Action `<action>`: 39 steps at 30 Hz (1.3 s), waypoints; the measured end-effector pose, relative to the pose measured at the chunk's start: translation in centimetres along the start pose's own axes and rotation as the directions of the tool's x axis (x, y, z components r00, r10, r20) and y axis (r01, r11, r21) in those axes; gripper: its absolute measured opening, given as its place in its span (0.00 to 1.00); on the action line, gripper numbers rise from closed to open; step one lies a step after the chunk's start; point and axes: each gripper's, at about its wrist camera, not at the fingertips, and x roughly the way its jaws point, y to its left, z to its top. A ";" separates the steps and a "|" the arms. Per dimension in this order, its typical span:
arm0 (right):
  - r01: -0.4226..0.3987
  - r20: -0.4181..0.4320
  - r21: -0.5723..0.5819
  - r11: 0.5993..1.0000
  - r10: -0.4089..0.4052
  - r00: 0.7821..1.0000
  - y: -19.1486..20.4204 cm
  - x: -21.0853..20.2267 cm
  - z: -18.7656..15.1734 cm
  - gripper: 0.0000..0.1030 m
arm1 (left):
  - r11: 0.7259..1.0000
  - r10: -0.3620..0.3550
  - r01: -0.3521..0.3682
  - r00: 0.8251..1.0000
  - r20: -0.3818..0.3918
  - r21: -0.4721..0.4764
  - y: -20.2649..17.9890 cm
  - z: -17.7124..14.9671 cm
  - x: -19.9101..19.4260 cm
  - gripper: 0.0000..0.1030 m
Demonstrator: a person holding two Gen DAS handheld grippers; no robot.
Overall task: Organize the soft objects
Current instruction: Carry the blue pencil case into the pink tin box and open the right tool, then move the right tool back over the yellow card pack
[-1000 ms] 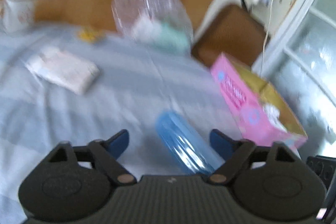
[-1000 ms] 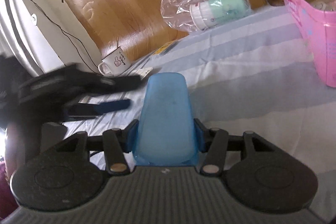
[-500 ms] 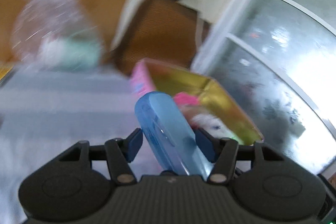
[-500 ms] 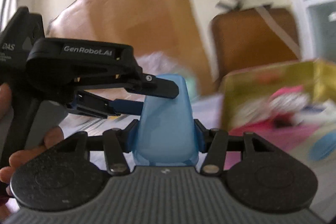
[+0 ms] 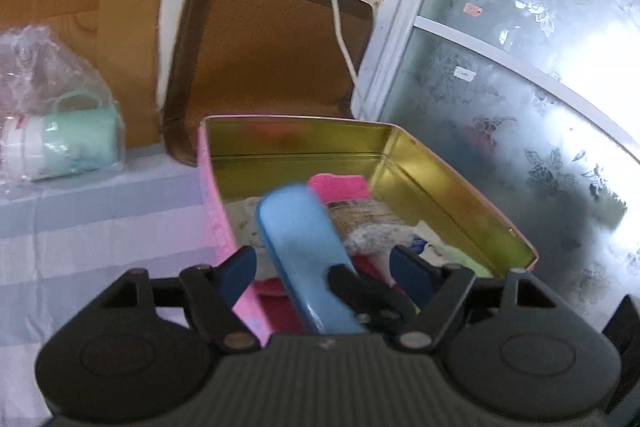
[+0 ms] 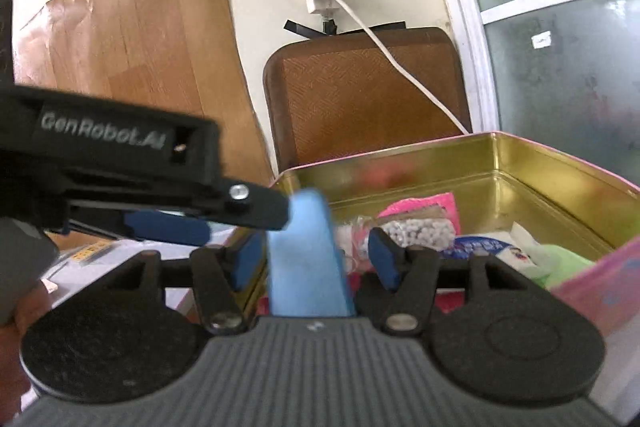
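Right wrist view: both my tongs (image 6: 316,259) have just opened, freeing the blue case (image 6: 306,255) above the tin (image 6: 400,167)

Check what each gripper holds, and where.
Nothing: the left gripper and right gripper have just opened their jaws; the blue case lies loose between both.

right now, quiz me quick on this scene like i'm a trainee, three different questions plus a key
1. True or false: the pink metal tin with the gold inside is empty.
2. What lies in the clear plastic bag? A) a mint-green mug B) a red ball C) a book
3. Fill in: the blue oblong plastic case is ___ the tin's open top.

Key: 1 false, soft packets and cloths lie in it; 2 A; 3 above.
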 end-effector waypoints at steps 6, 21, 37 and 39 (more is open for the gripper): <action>0.024 0.043 0.021 0.999 -0.025 0.999 1.1 -1.8 0.0 0.60 | 0.999 -0.012 0.013 0.999 0.042 -0.033 1.5 -0.9 -2.6 0.74; -0.250 -0.081 -0.060 0.966 0.244 0.966 11.1 -1.0 -0.6 0.60 | 0.885 0.427 -0.389 0.897 0.114 -0.255 18.4 -8.9 -14.7 0.77; -0.435 -0.362 -0.234 0.870 0.337 0.869 26.7 8.7 -3.0 0.60 | 0.742 0.606 -0.500 0.785 0.128 -0.447 28.4 -14.3 -21.3 0.81; -0.428 -0.365 -0.247 0.869 0.325 0.872 28.0 10.9 -2.6 0.60 | 0.751 0.612 -0.509 0.775 0.155 -0.422 27.7 -14.4 -21.4 0.82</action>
